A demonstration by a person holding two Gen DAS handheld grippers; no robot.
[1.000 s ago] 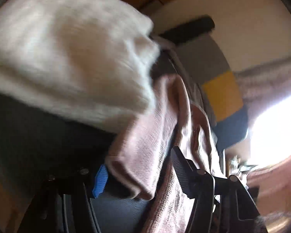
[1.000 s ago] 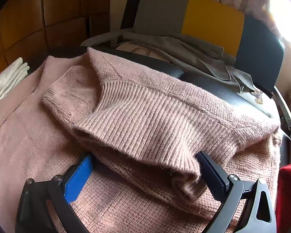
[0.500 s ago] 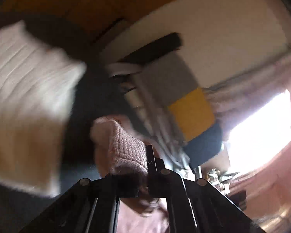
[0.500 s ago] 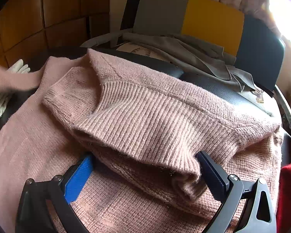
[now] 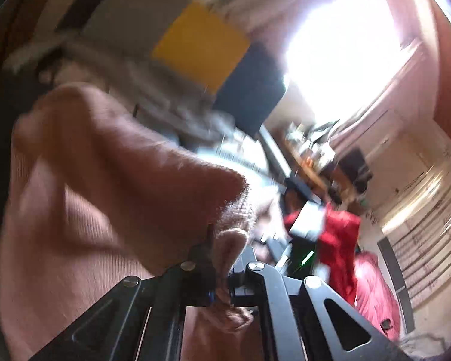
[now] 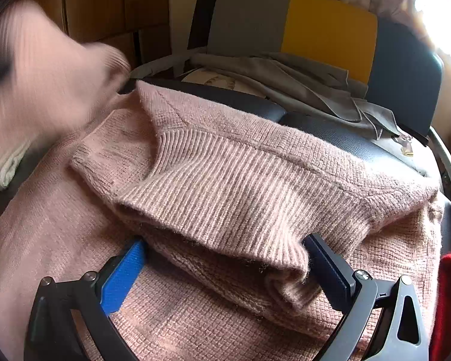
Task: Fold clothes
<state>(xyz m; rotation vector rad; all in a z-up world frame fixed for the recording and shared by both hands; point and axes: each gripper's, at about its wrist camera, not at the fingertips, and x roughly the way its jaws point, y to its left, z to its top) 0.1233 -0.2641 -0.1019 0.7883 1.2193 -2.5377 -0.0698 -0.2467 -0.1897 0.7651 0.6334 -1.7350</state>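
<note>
Left jaws: the left gripper (image 5: pixel 222 273) is clenched on a fold of the dusty-pink knitted sweater (image 5: pixel 105 195); the ribbed edge of the knit bunches out just above the two black fingers at the lower centre of the left wrist view.
Lifted part: the pink knit fills the left half of that view, blurred, and it also shows as a blurred pink mass at the upper left of the right wrist view.
Right jaws: the right gripper (image 6: pixel 225 270) stands released, wide apart; its blue-padded finger (image 6: pixel 121 276) sits at the lower left, the dark one at the lower right.
Between them: the folded ribbed band of the sweater (image 6: pixel 225 186) lies between the pads; whether either pad touches it I cannot tell.
Sweater body: spread flat across the black leather seat (image 6: pixel 345 138), filling the centre and bottom of the frame.
Behind: a crumpled grey garment (image 6: pixel 285 81) at the upper centre, in front of the grey, yellow and dark blue chair back (image 6: pixel 327 27).
Far left edge: a white cloth (image 6: pixel 3 165).
Lower right edge: a red fabric (image 6: pixel 449 300).
</note>
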